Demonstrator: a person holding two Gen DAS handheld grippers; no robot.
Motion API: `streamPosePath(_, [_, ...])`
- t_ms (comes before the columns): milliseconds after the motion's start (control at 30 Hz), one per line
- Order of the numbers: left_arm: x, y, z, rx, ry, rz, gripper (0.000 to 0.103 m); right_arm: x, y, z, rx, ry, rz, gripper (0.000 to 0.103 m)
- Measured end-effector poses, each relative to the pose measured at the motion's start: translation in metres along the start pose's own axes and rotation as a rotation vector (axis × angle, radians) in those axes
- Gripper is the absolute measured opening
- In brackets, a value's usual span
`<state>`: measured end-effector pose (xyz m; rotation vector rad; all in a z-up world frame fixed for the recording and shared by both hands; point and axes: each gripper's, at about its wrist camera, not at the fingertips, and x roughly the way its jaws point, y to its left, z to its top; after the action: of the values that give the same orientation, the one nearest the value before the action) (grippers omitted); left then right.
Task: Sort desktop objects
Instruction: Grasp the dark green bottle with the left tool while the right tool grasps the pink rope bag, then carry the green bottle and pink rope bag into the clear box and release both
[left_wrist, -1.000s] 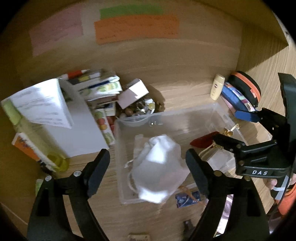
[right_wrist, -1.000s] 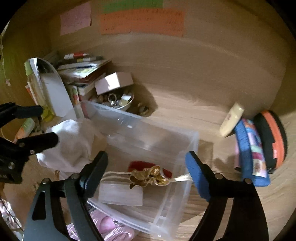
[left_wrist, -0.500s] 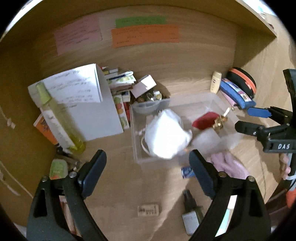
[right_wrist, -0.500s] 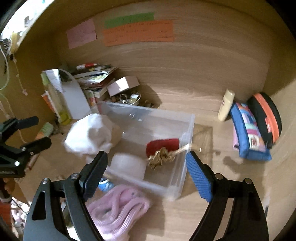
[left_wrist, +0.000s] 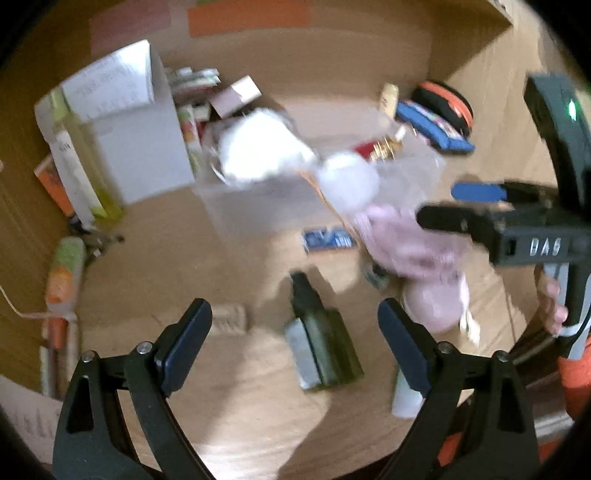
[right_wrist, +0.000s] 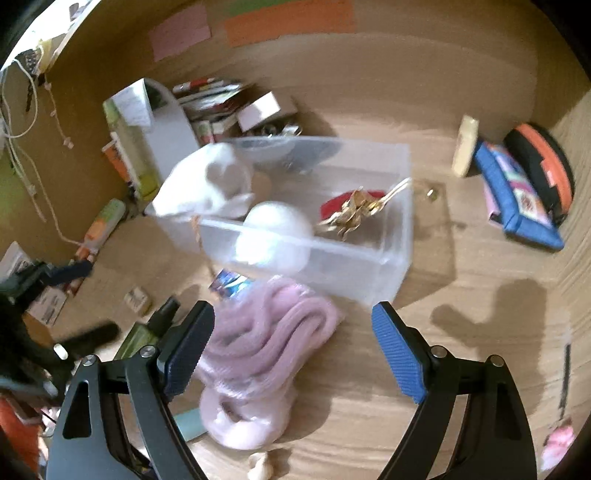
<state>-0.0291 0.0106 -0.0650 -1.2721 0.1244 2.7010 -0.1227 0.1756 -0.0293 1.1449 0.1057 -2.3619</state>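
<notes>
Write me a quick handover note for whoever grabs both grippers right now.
Left gripper: open, empty, above the dark green bottle lying on the desk.
Right gripper: open, empty, over the pink cord bundle.
Clear bin: holds the white cloth draped over its left rim, a white round item, a red item and the gold ribbon.
Left to sort: bottle, pink cord, blue packet, small box, and the clutter along the back wall.
</notes>
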Motion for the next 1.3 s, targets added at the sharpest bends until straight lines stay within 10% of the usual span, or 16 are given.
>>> streamPosePath(333, [0.015, -0.006, -0.021, -0.024, -0.016, 0.012, 0.091, 0.010, 0.021, -0.018, -0.011, -0.039, -0.075, 0.096])
streamPosePath(800, [0.036, 0.002, -0.027, -0.083, -0.006, -0.025, 0.059, 0.030, 0.051, -0.028, -0.151, -0.034, -0.230, 0.097])
streamPosePath(1300, [0.037, -0.002, -0.023, -0.050, -0.028, -0.054, 0.041, 0.017, 0.002, -0.031, 0.008, -0.038, -0.130, 0.098])
